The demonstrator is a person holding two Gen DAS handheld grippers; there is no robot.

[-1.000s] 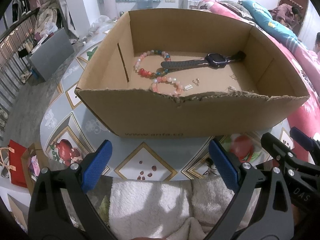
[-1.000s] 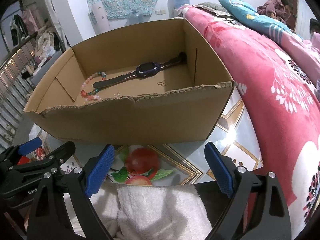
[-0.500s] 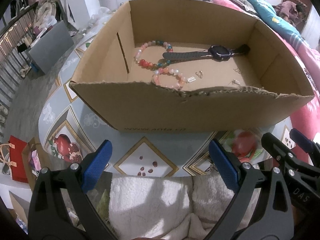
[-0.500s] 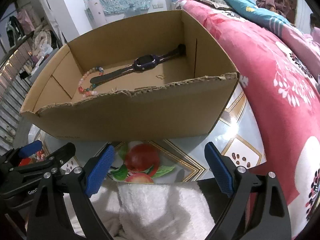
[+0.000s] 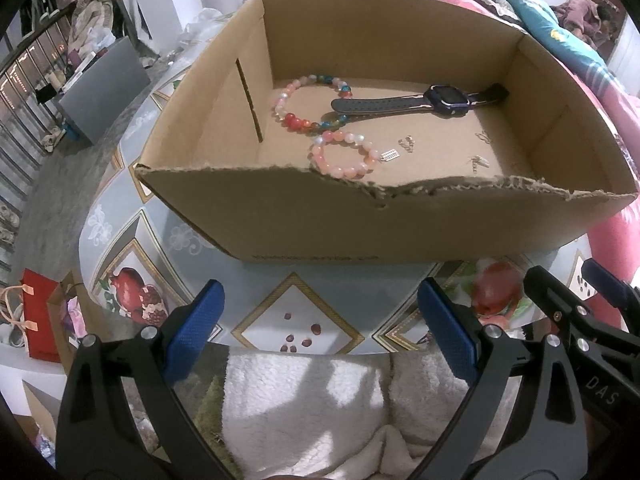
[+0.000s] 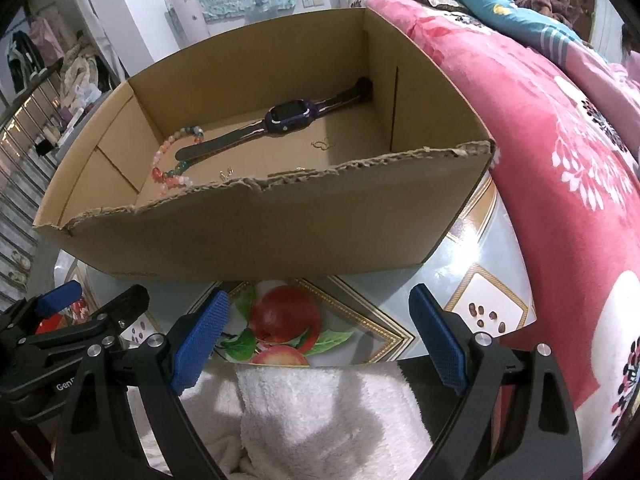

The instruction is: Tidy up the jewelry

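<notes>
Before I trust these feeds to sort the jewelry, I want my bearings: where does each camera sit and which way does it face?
Left wrist: on the left gripper, short of the cardboard box, facing in; its own open blue fingers and the right gripper's tip at right show.
Right wrist: on the right gripper, facing the box's right part, pink bedding alongside; the left gripper's tip shows at left.
Both share the box, smartwatch and beaded bracelets.

Plain brown cardboard box (image 5: pixel 304 220) with a pale pink bead bracelet (image 5: pixel 345 155), a red, pink, blue and green one (image 5: pixel 308 102), and a dark navy watch (image 5: pixel 424 101). Tabletop (image 5: pixel 168 240) is grey-blue with gold-framed diamonds and red fruit prints, blanket (image 6: pixel 560 152) is hot pink with white flowers, and the gripper pads (image 6: pixel 199 338) are bright blue.
</notes>
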